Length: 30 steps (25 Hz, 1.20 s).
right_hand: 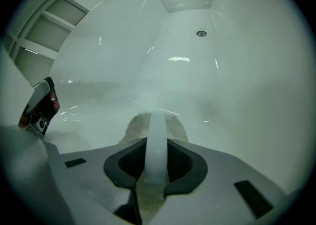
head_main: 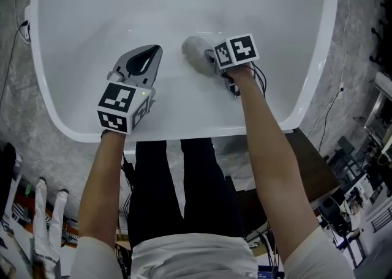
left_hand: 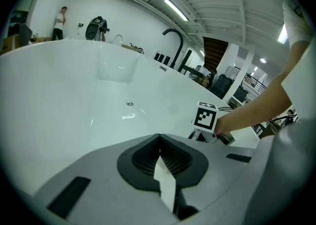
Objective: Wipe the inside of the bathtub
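White bathtub [head_main: 184, 2] fills upper half of head view, near rim running across mid-frame, the person's dark trousers [head_main: 165, 180] just below it.

Right claw [head_main: 209, 57]: right of centre in head view, reaching down into the tub. Its jaws are clamped on a white band [right_hand: 157, 145] that runs over a grey fuzzy pad [head_main: 196, 52]. In right gripper view the right claw [right_hand: 157, 142] shows the band straight between the jaws, with the pad [right_hand: 132, 124] spreading out either side past the tips. Pad sits against the tub's inner surface [right_hand: 222, 81]; can't tell how hard it presses. Marker cube [head_main: 236, 50] sits on top of this claw and hides the jaw tips from above.

Left claw [head_main: 152, 54]: left of centre in head view, also over the tub interior, just beside the right one but not touching it. Left gripper view shows the left claw [left_hand: 159, 137] with jaw tips together and nothing gripped. Its cube [head_main: 122, 106] is over the near rim.

Drain [right_hand: 201, 33] is at upper centre-right of right gripper view, well apart from the pad; it also shows left of centre in left gripper view [left_hand: 129, 103]. Rectangular recess [left_hand: 117, 66] in the far tub wall is above it.

Left gripper view also catches the right claw's cube [left_hand: 205, 117] at centre-right with the hand [left_hand: 224, 129] behind it, inside the tub [left_hand: 74, 95]. Black curved faucet [left_hand: 175, 41] stands beyond the far rim. A person [left_hand: 60, 21] stands in the background, upper left.
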Tool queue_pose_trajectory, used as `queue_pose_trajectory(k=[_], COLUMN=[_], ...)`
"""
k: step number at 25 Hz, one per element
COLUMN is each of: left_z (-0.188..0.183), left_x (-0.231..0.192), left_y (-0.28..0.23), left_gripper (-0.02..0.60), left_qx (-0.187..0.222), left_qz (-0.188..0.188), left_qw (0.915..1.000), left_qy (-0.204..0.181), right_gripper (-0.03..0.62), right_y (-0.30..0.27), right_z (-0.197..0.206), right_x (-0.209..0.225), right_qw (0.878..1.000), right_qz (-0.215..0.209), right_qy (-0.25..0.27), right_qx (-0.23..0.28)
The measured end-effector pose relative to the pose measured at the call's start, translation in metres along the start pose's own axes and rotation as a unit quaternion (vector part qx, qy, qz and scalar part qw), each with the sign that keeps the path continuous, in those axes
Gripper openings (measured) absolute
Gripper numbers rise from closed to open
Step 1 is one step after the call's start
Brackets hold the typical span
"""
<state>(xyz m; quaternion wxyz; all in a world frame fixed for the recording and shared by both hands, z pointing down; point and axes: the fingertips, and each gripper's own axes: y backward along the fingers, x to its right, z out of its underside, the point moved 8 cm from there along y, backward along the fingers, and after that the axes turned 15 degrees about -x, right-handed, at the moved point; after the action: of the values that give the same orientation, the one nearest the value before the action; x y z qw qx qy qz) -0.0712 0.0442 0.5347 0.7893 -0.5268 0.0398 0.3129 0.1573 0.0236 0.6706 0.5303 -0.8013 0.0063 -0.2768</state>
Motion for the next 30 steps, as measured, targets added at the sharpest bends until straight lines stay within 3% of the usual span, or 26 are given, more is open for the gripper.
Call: queue_pose_trajectory(k=[13,20,30], left_z=[-0.028,-0.021,-0.017], left_x=[0.014,0.011,-0.002], left_y=[-0.016,-0.021,-0.033], left_gripper=[0.009,0.009,0.009], left_qx=[-0.001,-0.004,-0.016], left_qz=[-0.001,-0.002,-0.005], left_qw=[0.9998,0.9996,0.9993], left_qy=[-0.019,-0.028,-0.033], right_gripper=[0.097,0.097,0.097], right_y=[0.030,0.022,0.007], right_z=[0.013,0.018,0.010], right_x=[0.051,0.061,0.083], right_qw=[0.999,0.996,0.993], right_qz=[0.041,0.080,0.104], right_qy=[-0.016,-0.006,0.000], right_qx=[-0.016,-0.040,-0.047])
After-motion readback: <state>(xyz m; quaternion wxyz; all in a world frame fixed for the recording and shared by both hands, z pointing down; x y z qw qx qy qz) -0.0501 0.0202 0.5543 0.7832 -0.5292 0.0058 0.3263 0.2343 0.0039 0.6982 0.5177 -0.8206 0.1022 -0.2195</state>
